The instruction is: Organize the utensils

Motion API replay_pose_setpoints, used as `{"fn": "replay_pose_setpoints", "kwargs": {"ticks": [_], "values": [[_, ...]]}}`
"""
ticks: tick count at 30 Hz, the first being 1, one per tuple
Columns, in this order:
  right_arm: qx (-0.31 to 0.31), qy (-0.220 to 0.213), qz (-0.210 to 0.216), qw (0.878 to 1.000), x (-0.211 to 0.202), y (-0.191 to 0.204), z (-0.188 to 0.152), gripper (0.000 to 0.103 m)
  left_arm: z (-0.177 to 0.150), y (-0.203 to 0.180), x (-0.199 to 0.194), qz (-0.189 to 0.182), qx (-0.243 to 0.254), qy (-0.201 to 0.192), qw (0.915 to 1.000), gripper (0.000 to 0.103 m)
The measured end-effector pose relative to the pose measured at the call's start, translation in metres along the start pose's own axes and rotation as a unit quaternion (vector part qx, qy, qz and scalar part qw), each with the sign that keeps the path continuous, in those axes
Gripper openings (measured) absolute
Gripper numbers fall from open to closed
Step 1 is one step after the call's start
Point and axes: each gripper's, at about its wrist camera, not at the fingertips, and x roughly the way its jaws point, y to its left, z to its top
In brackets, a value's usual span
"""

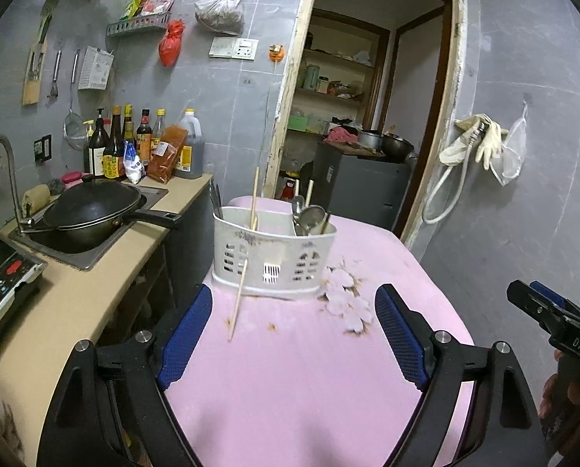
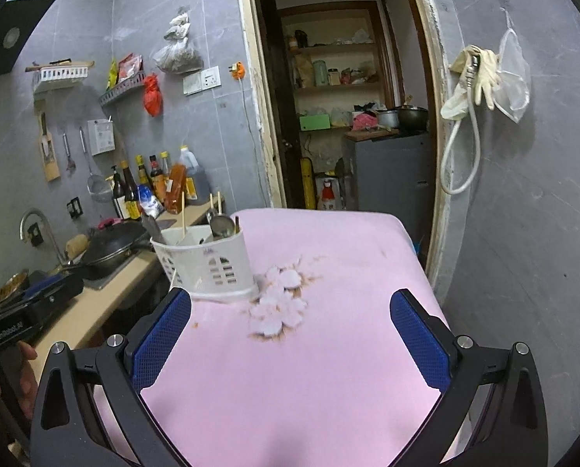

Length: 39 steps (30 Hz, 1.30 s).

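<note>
Black hand-held gripper (image 1: 293, 330), blue textured pads (image 1: 184, 338), silver screws

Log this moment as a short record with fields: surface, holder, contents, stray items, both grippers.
surface: pink table
holder: white utensil caddy, upright on the table
contents: metal spoons, a chopstick
stray: loose chopstick leaning against the caddy front
left hand-held gripper: open, nothing between its jaws
right hand-held gripper: open, nothing between its jaws

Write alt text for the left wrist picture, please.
A white utensil caddy holding spoons and chopsticks stands on a pink table, one loose chopstick leaning against its front. The open left gripper frames the view; a kitchen counter with a wok lies left.
</note>
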Motion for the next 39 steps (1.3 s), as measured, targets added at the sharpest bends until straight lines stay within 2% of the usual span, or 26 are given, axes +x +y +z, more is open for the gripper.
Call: {"fn": "replay_pose_setpoints", "kwargs": {"ticks": [12,39], "values": [[0.015,-0.003,-0.007,1.000,-0.033,-0.015,-0.018,0.103,-0.018,-0.022,-0.027,-0.001,0.016,-0.011,0.9998,0.081],[0.017,-0.004,-0.008,1.000,-0.037,-0.016,-0.021,0.103,-0.021,-0.024,-0.029,0.001,0.019,-0.010,0.9998,0.081]]}}
